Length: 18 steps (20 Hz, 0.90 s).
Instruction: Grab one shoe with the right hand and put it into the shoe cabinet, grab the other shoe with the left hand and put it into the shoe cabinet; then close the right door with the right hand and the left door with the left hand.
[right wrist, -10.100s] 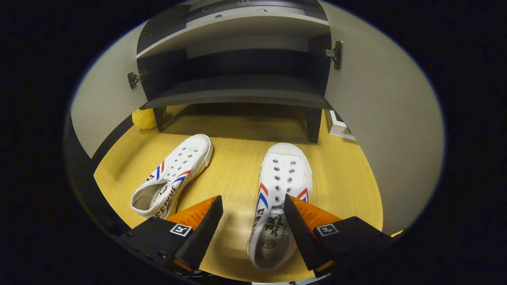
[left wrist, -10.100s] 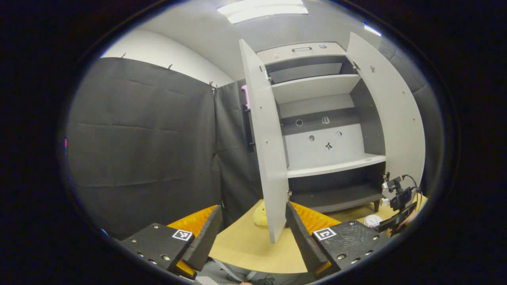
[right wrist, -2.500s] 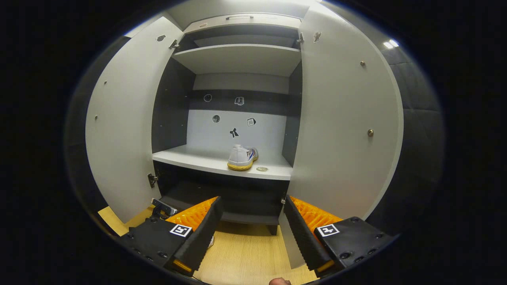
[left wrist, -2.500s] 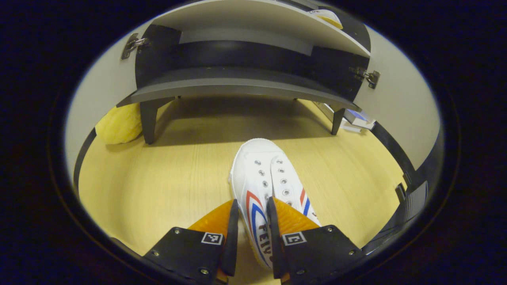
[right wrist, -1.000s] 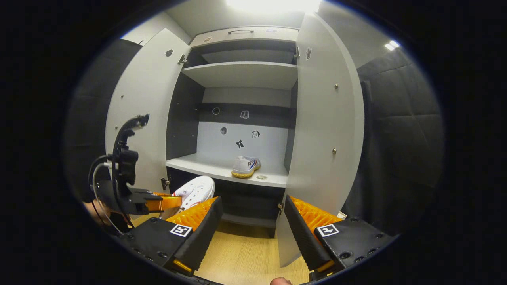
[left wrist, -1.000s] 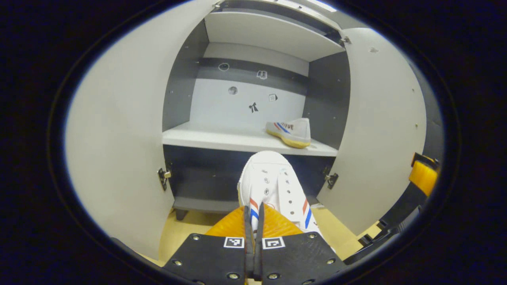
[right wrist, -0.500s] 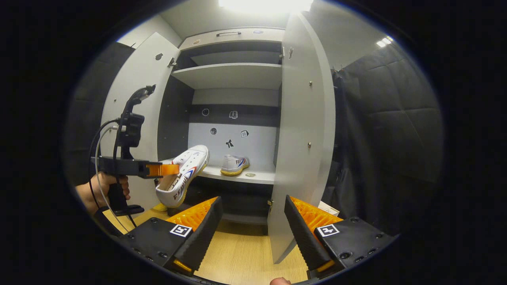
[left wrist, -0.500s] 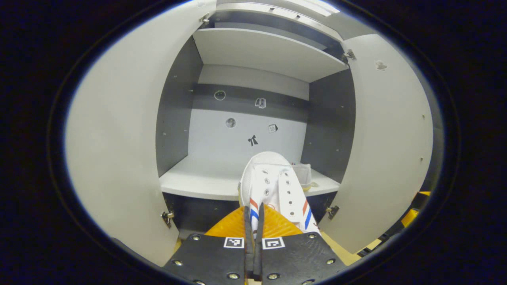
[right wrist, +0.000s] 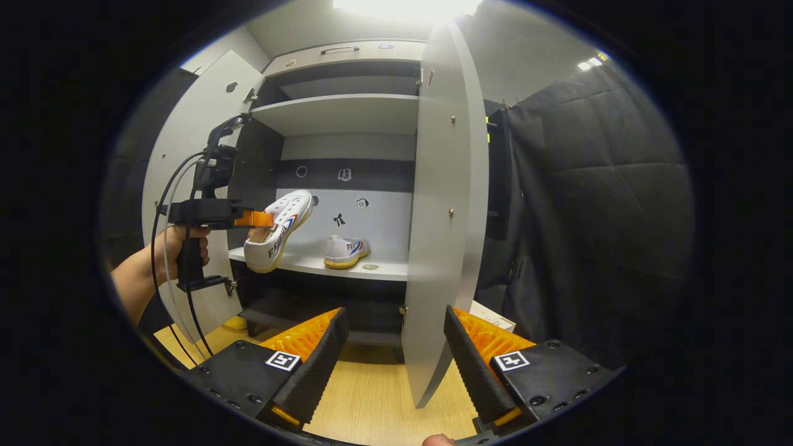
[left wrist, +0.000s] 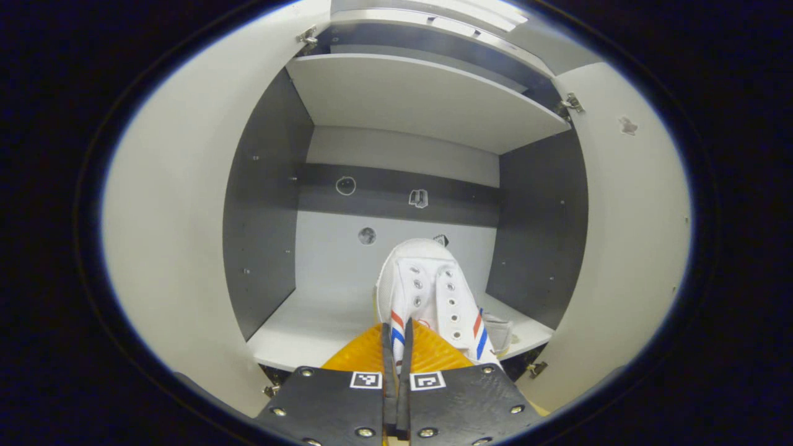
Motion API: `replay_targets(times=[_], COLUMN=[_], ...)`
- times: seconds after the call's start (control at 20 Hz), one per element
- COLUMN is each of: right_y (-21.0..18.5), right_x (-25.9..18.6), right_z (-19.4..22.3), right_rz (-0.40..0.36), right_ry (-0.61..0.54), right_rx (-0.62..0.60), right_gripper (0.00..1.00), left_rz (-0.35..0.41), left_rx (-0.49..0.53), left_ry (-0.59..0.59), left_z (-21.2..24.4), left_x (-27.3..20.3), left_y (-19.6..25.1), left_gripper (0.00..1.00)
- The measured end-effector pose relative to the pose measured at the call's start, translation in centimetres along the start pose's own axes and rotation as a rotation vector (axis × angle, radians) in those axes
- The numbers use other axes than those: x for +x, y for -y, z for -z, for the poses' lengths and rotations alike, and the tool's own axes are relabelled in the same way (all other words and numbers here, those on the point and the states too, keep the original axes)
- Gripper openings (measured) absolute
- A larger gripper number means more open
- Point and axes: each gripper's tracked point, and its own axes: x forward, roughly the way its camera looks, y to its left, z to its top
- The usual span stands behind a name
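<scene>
In the left gripper view, the left gripper [left wrist: 397,371] has its jaws pinching the side wall of a white shoe [left wrist: 427,291], which points away toward the far wall of the shoe cabinet [left wrist: 266,204] above the middle shelf [left wrist: 310,328].

In the right gripper view, the right gripper [right wrist: 391,353] hangs with jaws spread and nothing between them, near the edge of the right door [right wrist: 443,204]. The second shoe [right wrist: 344,251] rests on the shelf, right of the held shoe; the left door [right wrist: 186,148] stands open.
</scene>
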Motion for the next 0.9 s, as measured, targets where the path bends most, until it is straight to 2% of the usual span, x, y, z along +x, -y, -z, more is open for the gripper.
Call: replay_targets(times=[0.35, 0.9], right_y=[-0.1, -0.4], right_x=[0.1, 0.3], right_z=[-0.1, 0.6], right_rz=[0.027, 0.066], right_ry=[0.019, -0.004], right_rx=[-0.003, -0.008], right_gripper=[0.98, 0.98], left_rz=[-0.028, -0.039], left_rx=[0.003, -0.004], left_ry=[-0.017, -0.161], left_z=[0.2, 1.6], left_x=[0.0, 1.0], left_y=[0.0, 0.0], left_gripper=[0.01, 0.01])
